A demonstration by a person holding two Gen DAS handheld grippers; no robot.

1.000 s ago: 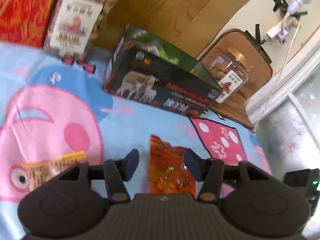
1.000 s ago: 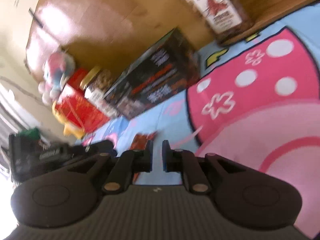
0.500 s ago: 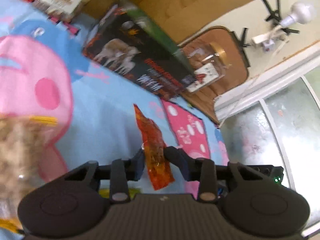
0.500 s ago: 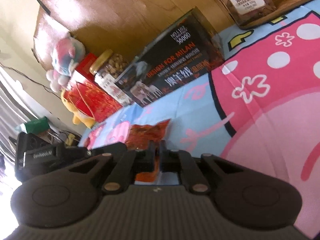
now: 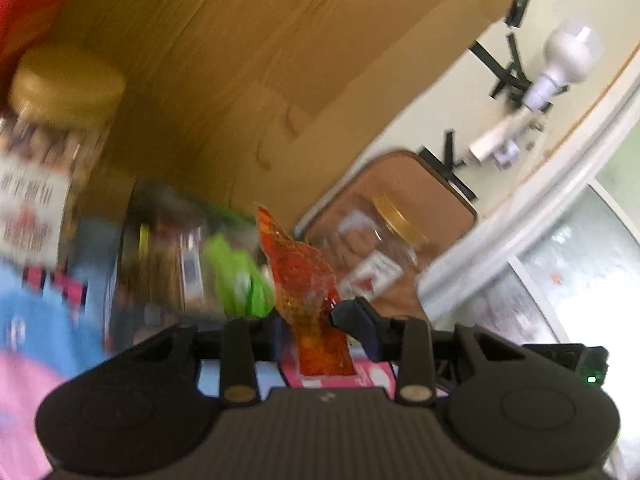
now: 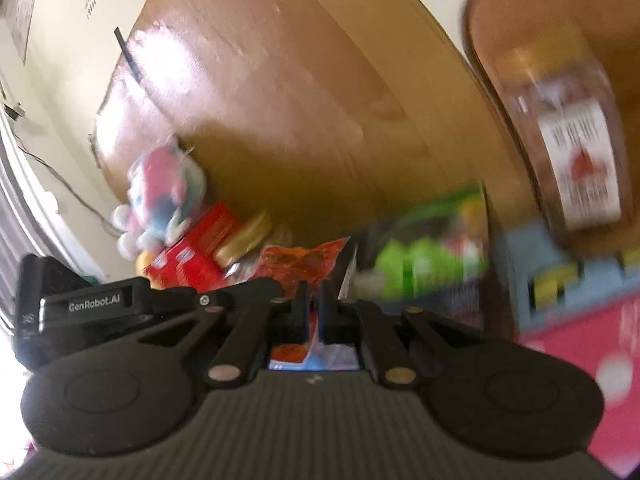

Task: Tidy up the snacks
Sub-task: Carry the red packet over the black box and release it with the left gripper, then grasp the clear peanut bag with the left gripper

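Your left gripper (image 5: 310, 320) pinched the orange packet (image 5: 306, 280), held upright clear above the mat (image 5: 24, 320). Your right gripper (image 6: 314, 312) was pressed shut on the packet's other edge, the box (image 6: 432, 260) and jar (image 6: 572, 160) near ahead.

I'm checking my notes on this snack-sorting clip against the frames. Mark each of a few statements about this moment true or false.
1. The left gripper is clamped on an orange-red snack packet. True.
2. The packet lies flat on the blanket. False: it stands up between the fingers, raised in front of the wooden board.
3. The right gripper has its jaws wide open. False: they are shut, only a thin slit between them.
4. A clear jar with a gold lid stands beyond the packet. True.
5. The right wrist view shows a plush toy against the board. True.
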